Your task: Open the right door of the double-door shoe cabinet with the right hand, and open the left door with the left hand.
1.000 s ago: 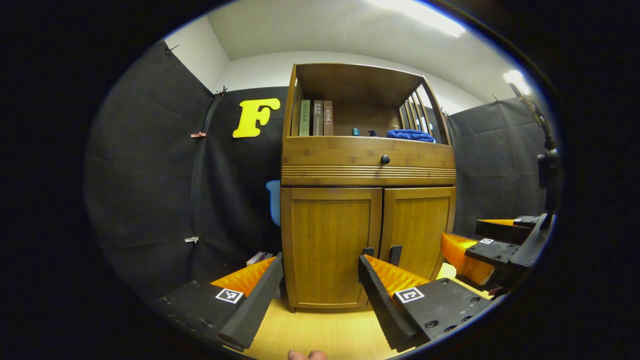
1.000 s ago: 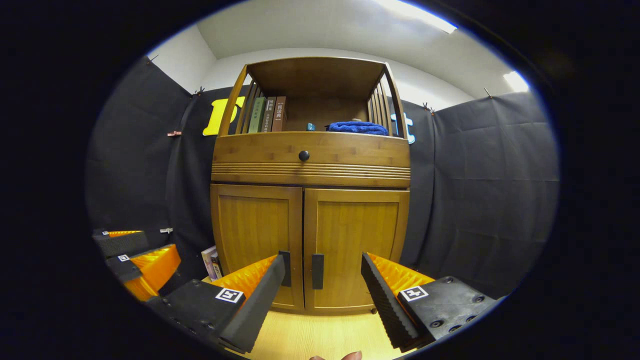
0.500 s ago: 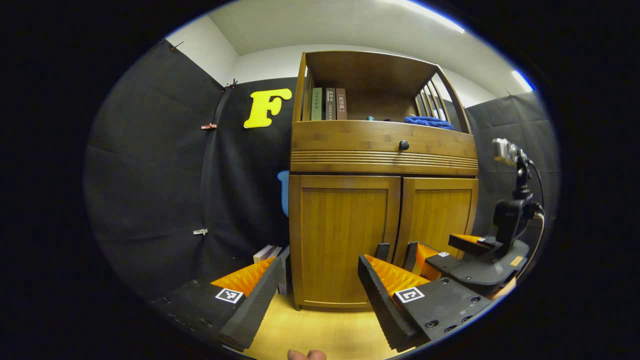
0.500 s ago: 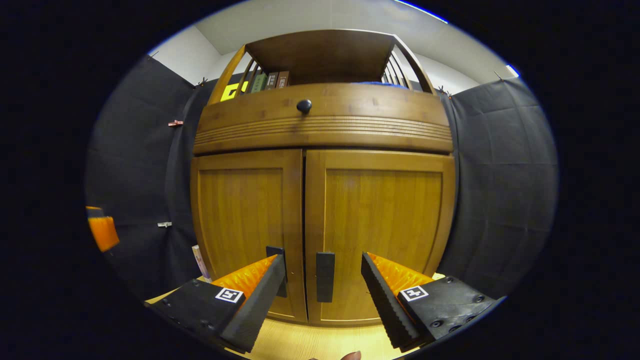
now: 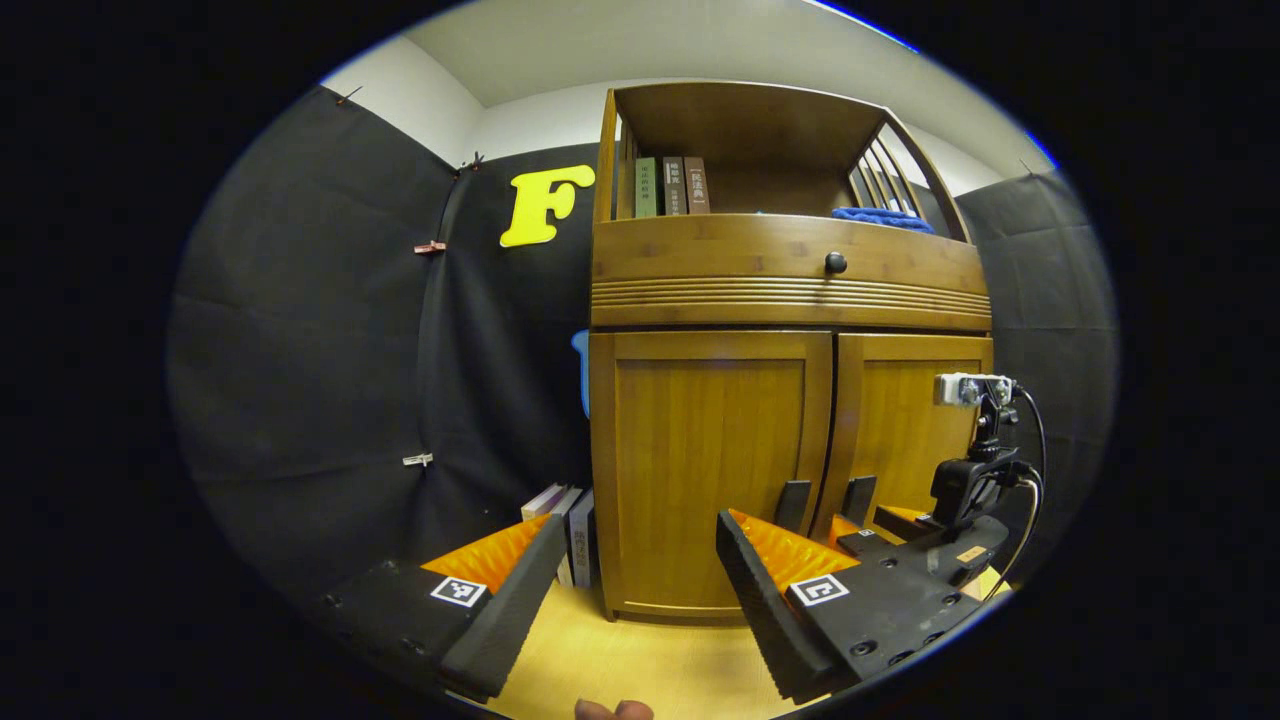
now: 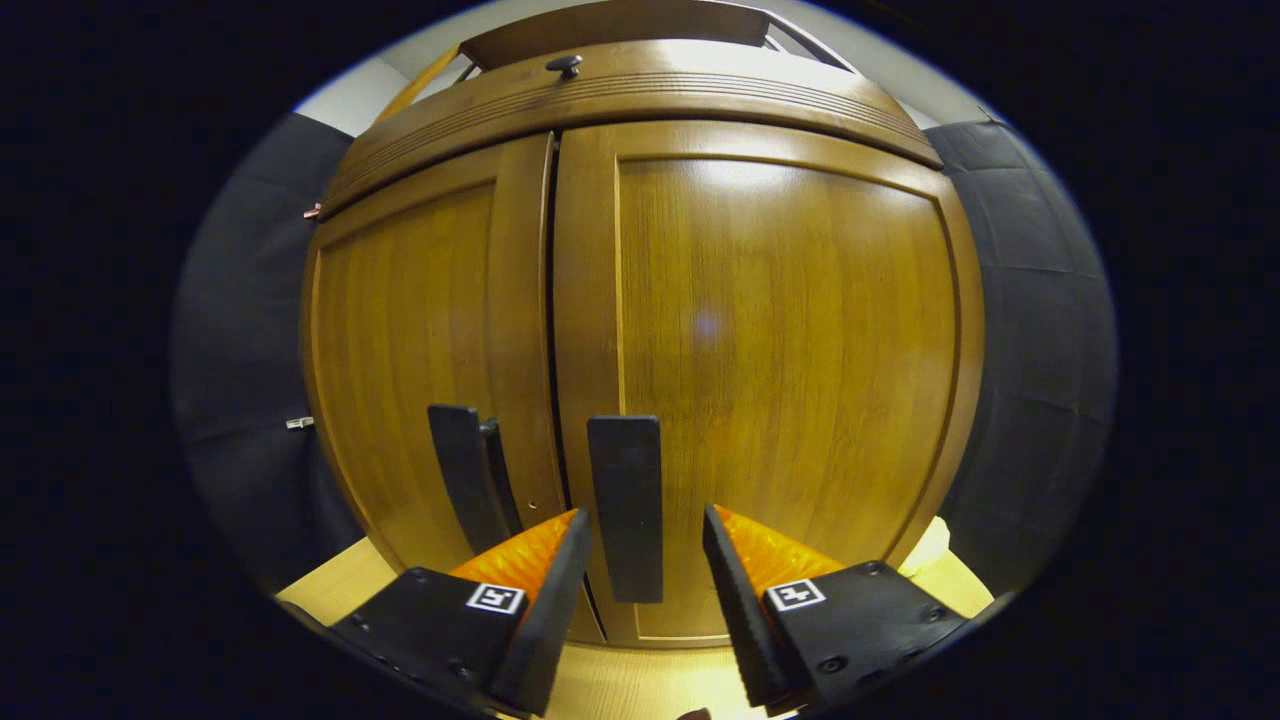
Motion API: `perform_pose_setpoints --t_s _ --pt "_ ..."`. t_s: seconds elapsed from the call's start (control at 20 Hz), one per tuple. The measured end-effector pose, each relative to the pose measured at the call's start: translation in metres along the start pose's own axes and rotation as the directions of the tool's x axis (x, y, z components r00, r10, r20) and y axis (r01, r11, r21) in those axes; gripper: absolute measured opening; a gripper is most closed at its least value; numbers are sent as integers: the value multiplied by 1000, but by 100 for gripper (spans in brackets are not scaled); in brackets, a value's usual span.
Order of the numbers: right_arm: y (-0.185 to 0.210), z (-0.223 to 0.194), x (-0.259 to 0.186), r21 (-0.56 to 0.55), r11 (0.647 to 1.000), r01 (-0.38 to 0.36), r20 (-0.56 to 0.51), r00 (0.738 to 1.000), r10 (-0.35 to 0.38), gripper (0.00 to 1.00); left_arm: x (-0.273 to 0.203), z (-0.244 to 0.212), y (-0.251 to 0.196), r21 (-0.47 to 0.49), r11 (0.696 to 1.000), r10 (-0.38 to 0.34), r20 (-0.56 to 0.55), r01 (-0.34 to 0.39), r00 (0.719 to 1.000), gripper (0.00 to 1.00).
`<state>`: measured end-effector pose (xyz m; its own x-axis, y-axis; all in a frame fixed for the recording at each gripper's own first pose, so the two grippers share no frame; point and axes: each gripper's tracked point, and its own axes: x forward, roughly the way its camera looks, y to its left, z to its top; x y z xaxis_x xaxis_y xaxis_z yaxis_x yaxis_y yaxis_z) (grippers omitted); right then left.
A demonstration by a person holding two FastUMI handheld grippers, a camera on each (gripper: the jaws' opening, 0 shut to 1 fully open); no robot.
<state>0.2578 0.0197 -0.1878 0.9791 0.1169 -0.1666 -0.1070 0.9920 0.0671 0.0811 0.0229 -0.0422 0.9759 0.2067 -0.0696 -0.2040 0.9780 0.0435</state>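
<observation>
Two doors, both closed, front the shoe cabinet (image 5: 790, 300) in the left gripper view: the left door (image 5: 700, 460) faces the camera and the right door (image 5: 910, 430) lies farther to the right, each with a dark upright handle near the middle seam. The left gripper (image 5: 640, 590) hangs released, its fingers spread wide, well short of the left door over the pale wood floor (image 5: 640, 670). Far right, the right gripper (image 5: 900, 530) reaches in close to the right door's handle (image 5: 858, 498). Books (image 5: 672, 186) and a blue cloth (image 5: 880, 215) sit on the open shelf above the drawer knob (image 5: 835, 263). In the right gripper view, the right gripper (image 6: 640, 590) is unclenched, its fingers straddling the right door's handle (image 6: 625, 505) without pressing it; the left door's handle (image 6: 465, 485) stands just to the left.
</observation>
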Motion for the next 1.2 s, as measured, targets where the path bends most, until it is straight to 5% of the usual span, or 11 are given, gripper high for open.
perform_pose_setpoints --t_s 0.1,0.25,0.35,0.45,0.6,1.2 --pt "7 -2 10 4 1000 -8 0 1000 8 54 4 -2 2 4 1000 14 -5 -14 1000 94" --pt "9 -5 21 -27 1000 -4 9 1000 5 51 9 -3 7 6 999 35 -2 -35 999 94" --pt "9 0 14 -20 1000 11 5 1000 -11 35 11 -2 8 3 999 40 -3 -40 999 94" --pt "9 -2 15 -13 1000 13 0 1000 -13 35 9 -1 9 6 999 41 4 -41 999 94" --pt "8 -3 11 2 1000 -12 -18 1000 12 20 5 2 12 18 999 41 15 -41 999 94" --pt "-19 -11 -99 -3 999 -55 -38 998 54 20 -21 5 27 10 1000 17 26 -17 1000 94"
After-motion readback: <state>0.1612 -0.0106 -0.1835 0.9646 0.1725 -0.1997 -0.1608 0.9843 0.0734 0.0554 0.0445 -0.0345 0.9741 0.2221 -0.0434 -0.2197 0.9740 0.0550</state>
